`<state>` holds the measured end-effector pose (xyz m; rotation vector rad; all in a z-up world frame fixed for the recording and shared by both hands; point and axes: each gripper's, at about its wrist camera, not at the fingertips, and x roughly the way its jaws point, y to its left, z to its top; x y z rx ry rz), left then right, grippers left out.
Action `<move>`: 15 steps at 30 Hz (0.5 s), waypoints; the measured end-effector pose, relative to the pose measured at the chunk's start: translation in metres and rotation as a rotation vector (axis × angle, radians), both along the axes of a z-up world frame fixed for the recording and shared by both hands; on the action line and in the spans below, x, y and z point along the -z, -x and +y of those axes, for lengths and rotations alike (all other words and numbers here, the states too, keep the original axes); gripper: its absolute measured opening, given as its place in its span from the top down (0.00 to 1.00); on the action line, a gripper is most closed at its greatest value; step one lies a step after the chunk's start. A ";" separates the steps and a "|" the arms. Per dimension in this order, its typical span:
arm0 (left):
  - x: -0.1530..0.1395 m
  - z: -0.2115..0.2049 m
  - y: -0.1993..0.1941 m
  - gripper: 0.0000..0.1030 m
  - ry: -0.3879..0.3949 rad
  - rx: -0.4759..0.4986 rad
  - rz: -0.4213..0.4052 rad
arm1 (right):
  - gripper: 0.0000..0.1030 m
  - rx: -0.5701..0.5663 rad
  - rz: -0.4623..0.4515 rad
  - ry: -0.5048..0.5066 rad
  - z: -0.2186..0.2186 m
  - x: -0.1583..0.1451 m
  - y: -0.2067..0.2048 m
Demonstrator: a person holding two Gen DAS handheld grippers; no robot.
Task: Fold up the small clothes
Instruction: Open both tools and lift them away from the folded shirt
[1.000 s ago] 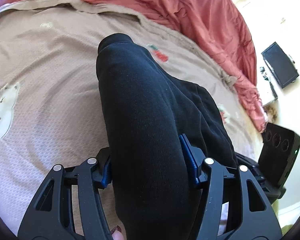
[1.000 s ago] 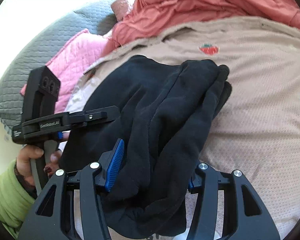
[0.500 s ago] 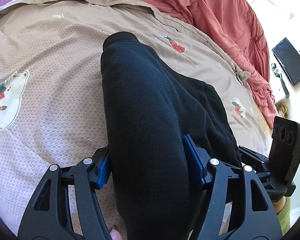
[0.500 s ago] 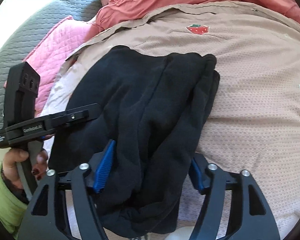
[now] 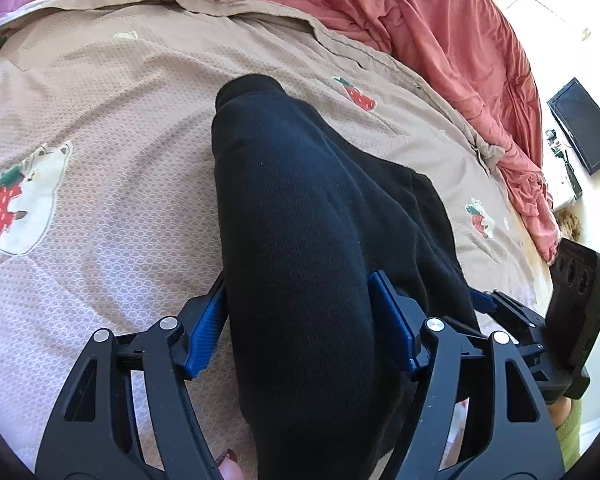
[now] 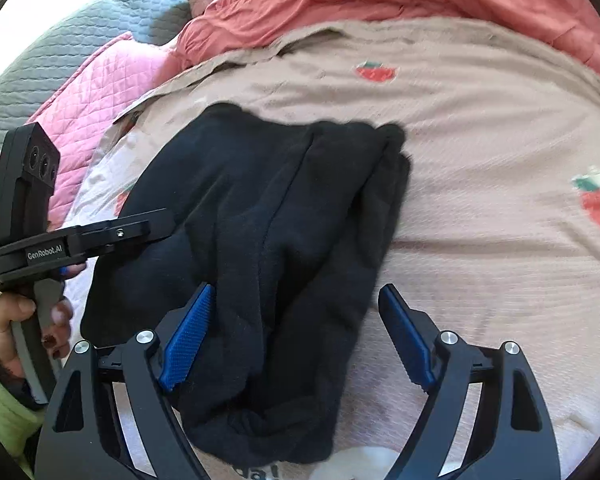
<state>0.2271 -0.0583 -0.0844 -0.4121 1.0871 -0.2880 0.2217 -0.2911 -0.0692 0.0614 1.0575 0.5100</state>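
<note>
Right wrist view: black garment [image 6: 268, 240], folded into a bundle on the beige bedspread [image 6: 480, 140]. Right gripper [image 6: 296, 336] has just been opening, pads clear of the cloth lying between them. Left gripper [image 5: 300, 320] has also been opening, garment between its jaws; contact there unclear. Risk: withdrawing fingers may snag the cloth and undo the fold. Garment's near edge cut off.

Bright daylight flooded both fisheye views, blowing out the upper corners to white. Edges curved strongly inside a dark round rim. The left wrist view was sharp; the right wrist view showed slight motion blur.
</note>
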 end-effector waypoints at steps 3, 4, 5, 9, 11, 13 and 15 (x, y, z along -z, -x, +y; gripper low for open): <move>-0.012 0.005 0.005 0.34 -0.022 -0.009 -0.020 | 0.07 0.041 -0.067 0.015 -0.007 -0.014 0.010; -0.015 0.007 0.007 0.26 -0.031 -0.014 -0.026 | 0.06 0.053 -0.096 0.021 -0.009 -0.018 0.013; -0.021 0.010 0.010 0.24 -0.046 -0.021 -0.037 | 0.04 0.073 -0.133 0.035 -0.009 -0.024 0.017; -0.043 0.019 0.021 0.10 -0.088 -0.034 -0.079 | 0.04 0.128 -0.240 0.050 -0.007 -0.042 0.029; -0.055 0.021 0.029 0.09 -0.122 -0.034 -0.112 | 0.04 0.143 -0.299 0.053 -0.004 -0.051 0.040; -0.069 0.022 0.040 0.09 -0.181 -0.040 -0.156 | 0.04 0.149 -0.359 0.057 -0.001 -0.061 0.057; -0.078 0.024 0.048 0.09 -0.211 -0.046 -0.181 | 0.04 0.155 -0.428 0.099 0.001 -0.068 0.076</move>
